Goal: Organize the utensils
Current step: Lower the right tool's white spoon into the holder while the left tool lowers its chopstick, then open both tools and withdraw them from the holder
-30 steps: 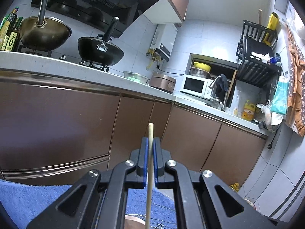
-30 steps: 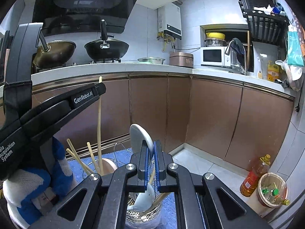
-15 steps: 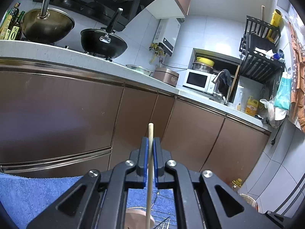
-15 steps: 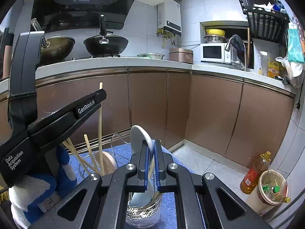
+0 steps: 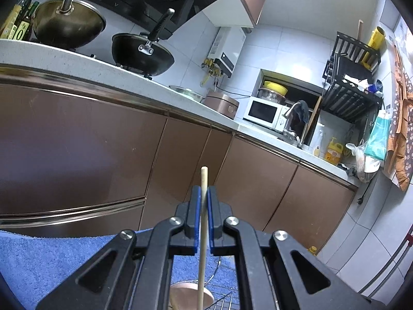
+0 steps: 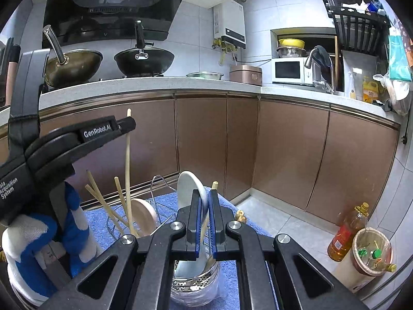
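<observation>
Lower centre of the left wrist view: left gripper point(image 5: 204, 201) clamped on one upright wooden chopstick point(image 5: 203, 222) over the pink cup point(image 6: 144, 213), which has three more chopsticks point(image 6: 103, 204). Right gripper point(image 6: 204, 214) closed on one wooden handle point(image 6: 205, 223) in the perforated steel holder point(image 6: 196, 284) beside one white spoon point(image 6: 189, 188).

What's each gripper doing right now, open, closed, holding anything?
Left gripper: closed on a long wooden chopstick, above the pink cup.
Right gripper: closed on a wooden utensil handle in the perforated steel holder.
</observation>
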### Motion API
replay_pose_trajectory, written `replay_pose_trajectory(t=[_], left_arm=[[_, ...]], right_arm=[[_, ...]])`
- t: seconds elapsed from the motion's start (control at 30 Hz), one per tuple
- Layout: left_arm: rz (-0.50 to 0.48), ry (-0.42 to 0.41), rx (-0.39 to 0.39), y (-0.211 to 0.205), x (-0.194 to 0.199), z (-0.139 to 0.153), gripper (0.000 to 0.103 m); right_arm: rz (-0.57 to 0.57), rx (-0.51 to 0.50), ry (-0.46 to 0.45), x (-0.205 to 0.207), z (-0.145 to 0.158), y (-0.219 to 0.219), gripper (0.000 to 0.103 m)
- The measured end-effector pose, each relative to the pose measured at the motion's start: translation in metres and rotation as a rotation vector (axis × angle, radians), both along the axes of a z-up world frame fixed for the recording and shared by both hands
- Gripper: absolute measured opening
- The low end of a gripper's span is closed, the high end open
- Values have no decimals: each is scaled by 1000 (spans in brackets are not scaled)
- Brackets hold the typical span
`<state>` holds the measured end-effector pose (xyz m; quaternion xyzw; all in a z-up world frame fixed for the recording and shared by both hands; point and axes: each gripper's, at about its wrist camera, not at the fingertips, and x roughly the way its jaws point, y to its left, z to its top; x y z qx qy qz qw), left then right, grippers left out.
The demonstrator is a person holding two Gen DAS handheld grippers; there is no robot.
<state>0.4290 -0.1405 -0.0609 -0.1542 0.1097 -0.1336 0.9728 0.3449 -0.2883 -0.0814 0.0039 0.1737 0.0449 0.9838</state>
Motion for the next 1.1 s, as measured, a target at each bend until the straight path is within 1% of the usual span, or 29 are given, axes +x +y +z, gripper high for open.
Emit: replay_pose_trajectory(t=[0.13,0.23,0.3,0.37,0.5,0.6,0.67,0.73,0.77,0.8,0.83,0.87,0.9,0.97,1.03,1.1], left_arm=[[-4,-1,5,-4,-4,-7,4],[-12,4,2,-4,-7,-9,6],[-10,0,4,-2,-10,-8,11],[-12,-1,4,1,-14,-6,22],[-11,3,24,5,-22,-4,25],[-14,11,43,9,-33,-2,30],[-14,14,63,13,-45,1,38],[-14,17,79,18,-58,3,43],[-11,20,100,20,-67,5,46],[-3,23,124,22,-73,6,48],[4,28,153,24,-82,8,51],[11,39,175,26,-91,8,56],[16,50,195,28,-98,9,57],[22,67,255,31,-115,10,60],[45,83,325,34,-136,12,63],[40,93,359,38,-154,15,64]], right_arm=[[0,-1,-4,-3,0,0,6],[-5,8,-14,-7,1,-1,6],[-11,9,-22,-10,3,-2,7],[-19,8,-26,-11,7,-2,9],[-31,17,-32,-20,12,-5,9],[-41,24,-39,-31,19,-8,9],[-48,28,-43,-40,22,-10,11],[-54,42,-38,-51,26,-12,16],[-57,45,-35,-56,28,-11,17],[-60,49,-31,-62,29,-12,21],[-61,54,-24,-67,30,-11,28],[-61,60,-15,-74,31,-10,32],[-61,64,-13,-81,32,-7,37],[-67,63,-5,-94,34,-1,41],[-70,71,1,-107,35,4,51],[-74,81,2,-121,39,8,58]])
